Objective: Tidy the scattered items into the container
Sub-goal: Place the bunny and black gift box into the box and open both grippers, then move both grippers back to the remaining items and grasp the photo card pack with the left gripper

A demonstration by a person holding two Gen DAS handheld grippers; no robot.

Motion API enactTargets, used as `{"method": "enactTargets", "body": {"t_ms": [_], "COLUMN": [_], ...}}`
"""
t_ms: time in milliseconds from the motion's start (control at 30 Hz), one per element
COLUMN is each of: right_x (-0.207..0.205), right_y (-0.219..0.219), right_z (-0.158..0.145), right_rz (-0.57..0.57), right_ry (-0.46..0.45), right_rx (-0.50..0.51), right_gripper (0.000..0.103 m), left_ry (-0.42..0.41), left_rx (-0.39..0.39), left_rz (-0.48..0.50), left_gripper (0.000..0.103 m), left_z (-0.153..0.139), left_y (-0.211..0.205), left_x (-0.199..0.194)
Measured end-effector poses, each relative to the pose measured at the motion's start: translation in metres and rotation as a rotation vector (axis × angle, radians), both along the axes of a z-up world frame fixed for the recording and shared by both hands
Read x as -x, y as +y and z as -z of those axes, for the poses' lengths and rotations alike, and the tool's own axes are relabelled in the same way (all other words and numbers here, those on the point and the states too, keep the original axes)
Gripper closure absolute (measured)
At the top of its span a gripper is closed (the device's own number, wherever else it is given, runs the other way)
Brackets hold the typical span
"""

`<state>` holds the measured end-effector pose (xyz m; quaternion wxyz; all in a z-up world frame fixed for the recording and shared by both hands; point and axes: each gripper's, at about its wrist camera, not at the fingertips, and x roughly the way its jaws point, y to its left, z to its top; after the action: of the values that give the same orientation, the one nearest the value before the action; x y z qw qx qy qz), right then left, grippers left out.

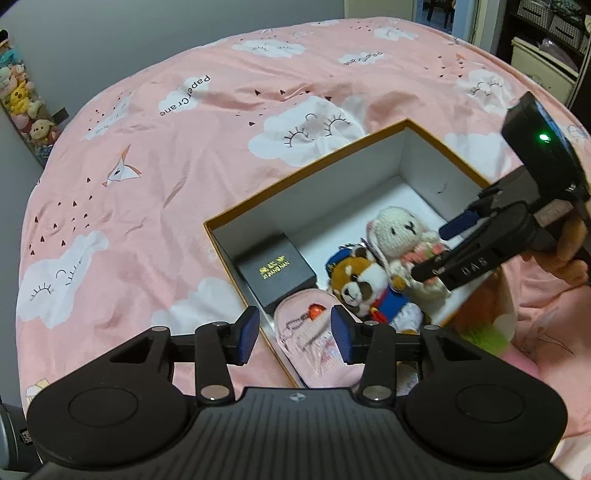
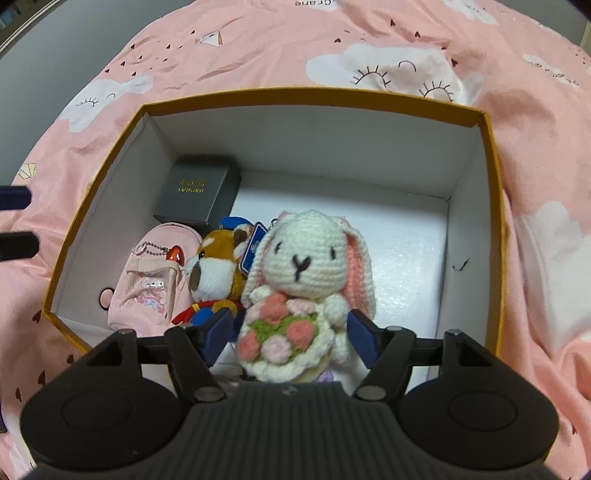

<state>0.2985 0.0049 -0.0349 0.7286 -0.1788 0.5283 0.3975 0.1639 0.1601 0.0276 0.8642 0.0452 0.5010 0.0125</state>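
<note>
Your right gripper (image 2: 290, 334) has its fingers spread, the bunny (image 2: 306, 280) between them over the box (image 2: 495, 184). Your left gripper (image 1: 293, 334) is wide open, holding nothing, the pouch (image 1: 314, 347) beyond its fingertips.

Crocheted yarn rabbit (image 2: 310, 266), matt cardboard box (image 2: 295, 96), wrinkled cotton bedsheet (image 1: 192, 155)

A home bedroom: a pink duvet (image 1: 192, 155) printed with sleepy-eyed clouds and paper cranes covers the bed. A clear column of plush toys (image 1: 22, 99) stands against the grey wall (image 1: 92, 40), and shelving with patterned storage bins (image 1: 546, 22) shows beyond the bed's far edge.
</note>
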Motion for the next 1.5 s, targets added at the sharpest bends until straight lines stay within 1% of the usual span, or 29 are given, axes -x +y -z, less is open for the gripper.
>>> {"method": "enactTargets", "body": {"t_ms": [133, 300, 433, 600, 733, 900, 1000, 1067, 1133, 1167, 1267, 1367, 1433, 1500], "right_x": [0.004, 0.013, 0.02, 0.021, 0.023, 0.044, 0.06, 0.07, 0.082, 0.087, 0.105, 0.121, 0.129, 0.135], "right_y": [-0.002, -0.006, -0.009, -0.017, -0.029, -0.052, -0.069, -0.08, -0.091, -0.096, -0.109, -0.119, -0.126, -0.132], "right_z": [-0.002, -0.006, -0.009, -0.012, -0.021, -0.038, -0.044, -0.046, -0.044, -0.042, -0.035, -0.023, -0.014, -0.004], "right_rz": [-0.003, -0.019, -0.032, -0.017, -0.007, -0.032, -0.031, -0.024, -0.02, -0.016, -0.011, 0.008, 0.026, 0.038], "right_ry": [-0.011, -0.042, -0.064, -0.066, -0.076, -0.158, -0.226, -0.256, -0.269, -0.273, -0.288, -0.293, -0.281, -0.25], "right_rx": [-0.001, -0.009, -0.018, -0.029, -0.07, -0.174, -0.239, -0.27, -0.29, -0.297, -0.302, -0.271, -0.247, -0.225], "right_gripper": [0.029, 0.029, 0.029, 0.029, 0.029, 0.029, 0.03, 0.031, 0.037, 0.039, 0.04, 0.041, 0.041, 0.042], "left_ry": [-0.028, -0.086, -0.128, -0.172, -0.213, -0.207, -0.207, -0.201, -0.191, -0.186, -0.172, -0.16, -0.147, -0.111], "left_rx": [0.022, 0.076, 0.118, 0.133, 0.155, 0.175, 0.202, 0.222, 0.231, 0.232, 0.235, 0.229, 0.231, 0.25], "left_rz": [-0.014, -0.053, -0.077, -0.134, -0.165, -0.161, -0.156, -0.154, -0.155, -0.155, -0.147, -0.132, -0.121, -0.097], "left_gripper": [0.052, 0.052, 0.052, 0.052, 0.052, 0.052, 0.052, 0.053, 0.053, 0.053, 0.053, 0.053, 0.053, 0.053], "left_z": [-0.005, -0.007, -0.002, 0.007, 0.013, 0.02, 0.024, 0.028, 0.034, 0.036, 0.044, 0.051, 0.055, 0.061], "left_y": [-0.001, -0.001, -0.006, -0.009, -0.013, -0.026, -0.035, -0.04, -0.046, -0.049, -0.058, -0.068, -0.074, -0.08], "left_x": [0.012, 0.028, 0.039, 0.048, 0.057, 0.065, 0.072, 0.078, 0.083, 0.086, 0.094, 0.103, 0.109, 0.113]}}
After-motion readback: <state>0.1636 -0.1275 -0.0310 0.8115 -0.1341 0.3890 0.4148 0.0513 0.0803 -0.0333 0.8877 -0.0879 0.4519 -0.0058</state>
